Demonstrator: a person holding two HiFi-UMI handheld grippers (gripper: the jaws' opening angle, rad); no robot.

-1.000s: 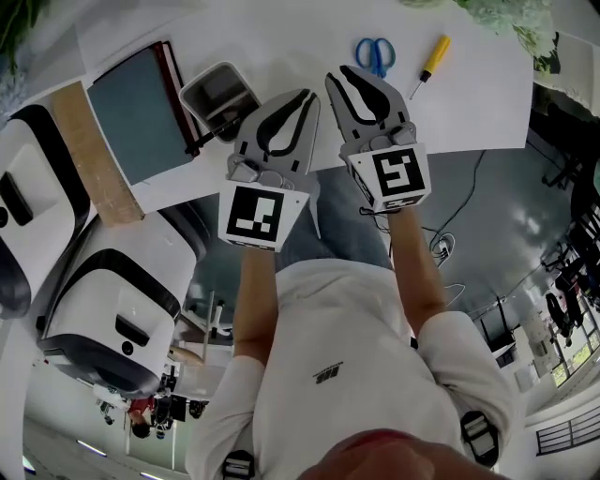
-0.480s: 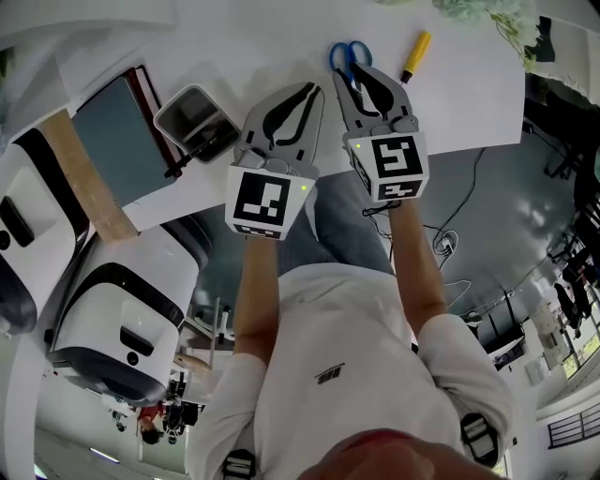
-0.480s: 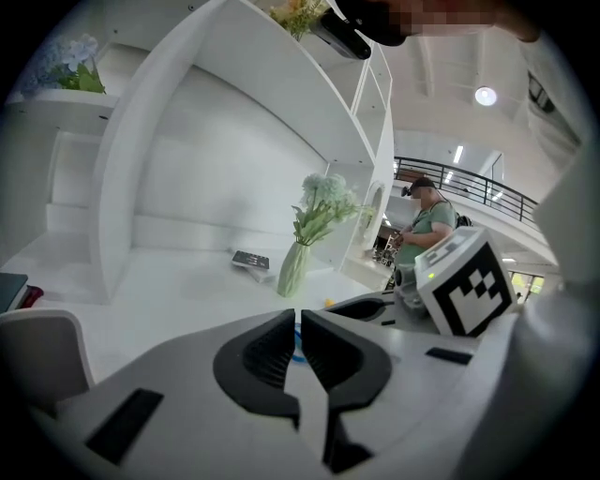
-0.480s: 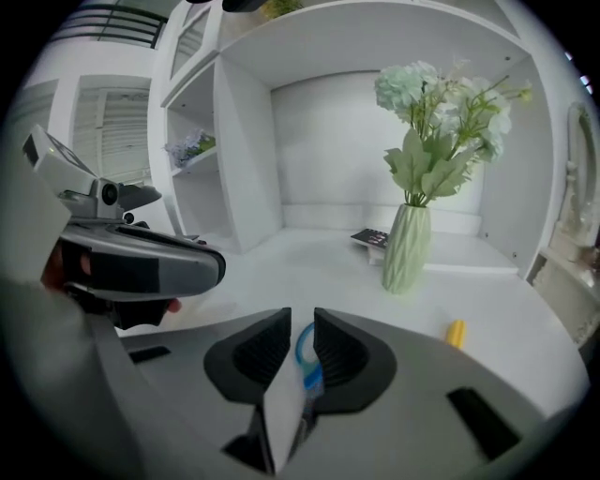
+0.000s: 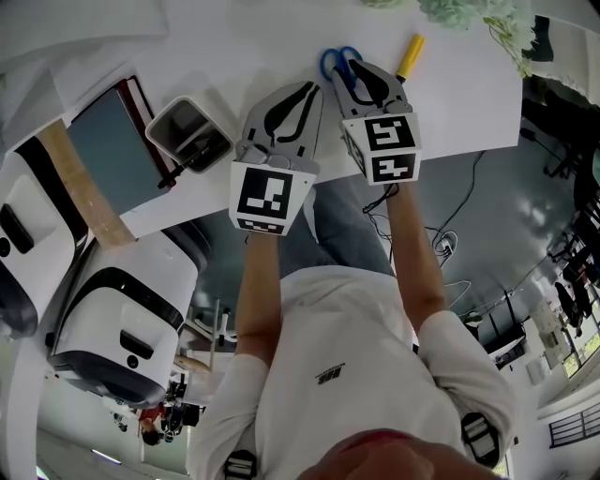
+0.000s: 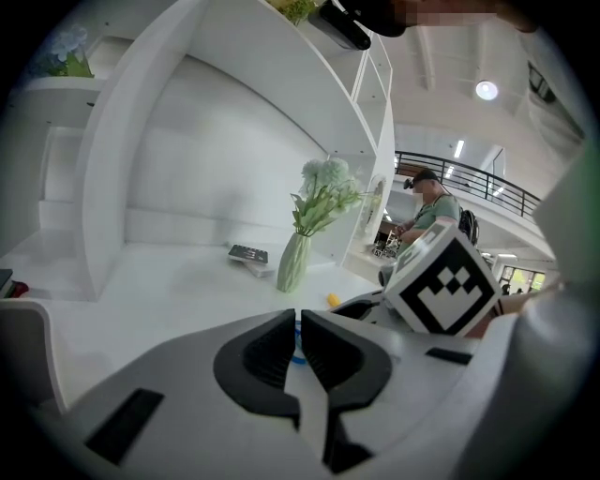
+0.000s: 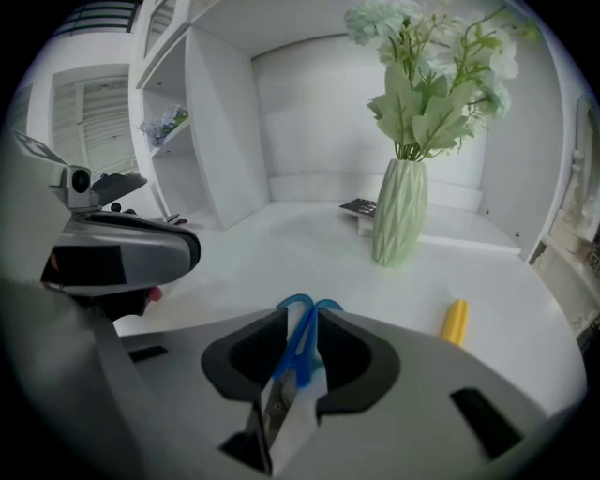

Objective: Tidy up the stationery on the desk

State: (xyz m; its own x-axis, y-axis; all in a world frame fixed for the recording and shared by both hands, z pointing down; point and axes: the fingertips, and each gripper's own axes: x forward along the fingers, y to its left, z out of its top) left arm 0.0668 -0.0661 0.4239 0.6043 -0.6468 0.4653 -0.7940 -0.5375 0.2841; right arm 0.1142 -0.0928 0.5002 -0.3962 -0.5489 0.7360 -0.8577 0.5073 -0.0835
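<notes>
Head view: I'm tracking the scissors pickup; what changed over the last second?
The right gripper advanced and dipped until its jaws, which have just been opening, straddle the blue scissors lying on the desk; no grip yet. The left gripper edged forward beside it, jaws together. Scissors and yellow screwdriver stayed put.

scissors: blades hidden, only blue loops show. screwdriver: shaft hidden, yellow handle shows. flowers cut off at top edge.
</notes>
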